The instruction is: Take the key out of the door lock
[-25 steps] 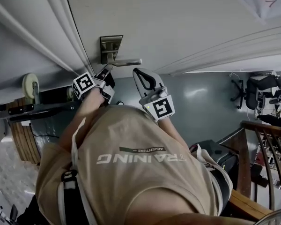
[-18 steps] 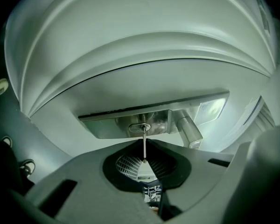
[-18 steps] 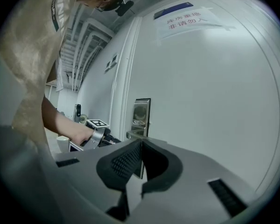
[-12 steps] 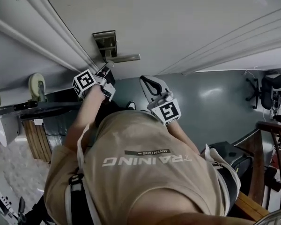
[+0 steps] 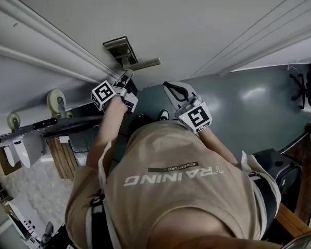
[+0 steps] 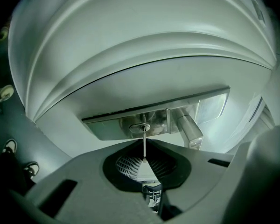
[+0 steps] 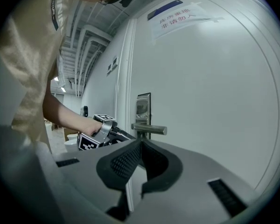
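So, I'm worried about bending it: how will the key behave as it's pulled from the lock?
The key looks thin and metallic, so it is probably stiff but light. Held only by its end in the left hand-held gripper, it may slip. Pulling askew from the lock might bend it.

The person's beige shirt [image 5: 160, 201] fills the lower middle of the head view. It carries the word "TRAINING" in big white letters, seen upside down. Just above this word, in much smaller letters, stands "ADVENTURE". In the right gripper view, a paper sign [image 7: 177, 14] is fixed on the door [image 7: 214, 101], in the upper middle of the frame. Its two lines of Chinese characters seem to read "库房重地" and "非请勿入".
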{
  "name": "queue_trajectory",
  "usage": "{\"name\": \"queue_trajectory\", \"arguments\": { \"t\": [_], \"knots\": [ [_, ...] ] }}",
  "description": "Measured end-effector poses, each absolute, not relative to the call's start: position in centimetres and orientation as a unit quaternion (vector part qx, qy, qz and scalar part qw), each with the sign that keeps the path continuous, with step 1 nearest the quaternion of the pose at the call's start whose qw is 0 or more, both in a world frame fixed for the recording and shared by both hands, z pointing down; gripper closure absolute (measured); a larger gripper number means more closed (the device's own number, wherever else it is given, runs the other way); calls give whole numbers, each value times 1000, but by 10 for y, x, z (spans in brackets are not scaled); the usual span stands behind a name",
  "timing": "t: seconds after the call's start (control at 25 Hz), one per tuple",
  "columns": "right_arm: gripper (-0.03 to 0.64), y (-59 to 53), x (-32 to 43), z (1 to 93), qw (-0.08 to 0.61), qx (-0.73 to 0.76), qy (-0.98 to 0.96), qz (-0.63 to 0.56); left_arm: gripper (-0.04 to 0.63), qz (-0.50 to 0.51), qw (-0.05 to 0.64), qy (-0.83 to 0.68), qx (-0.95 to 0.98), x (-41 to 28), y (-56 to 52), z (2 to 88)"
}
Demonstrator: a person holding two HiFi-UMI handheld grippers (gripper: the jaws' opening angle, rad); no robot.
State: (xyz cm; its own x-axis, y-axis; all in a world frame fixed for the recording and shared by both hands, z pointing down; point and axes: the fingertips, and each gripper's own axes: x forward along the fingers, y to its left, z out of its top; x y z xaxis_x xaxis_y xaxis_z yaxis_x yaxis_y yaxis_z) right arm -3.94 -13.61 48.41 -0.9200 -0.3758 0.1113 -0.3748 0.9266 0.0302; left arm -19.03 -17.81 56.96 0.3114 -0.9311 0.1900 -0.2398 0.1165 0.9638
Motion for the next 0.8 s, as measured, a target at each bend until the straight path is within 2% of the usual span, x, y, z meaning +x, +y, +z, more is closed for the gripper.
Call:
{"name": "queue_trajectory", "arguments": {
  "t": [0.48,0.8],
  "knots": [
    [601,-136,-40,487,65,182,-981,8,574,-335,537,-506,586,-190,-180,567],
    [601,-146,-30,489,71,199,-977,3,572,-442,573,-404,559,-187,-181,563]
  ]
}}
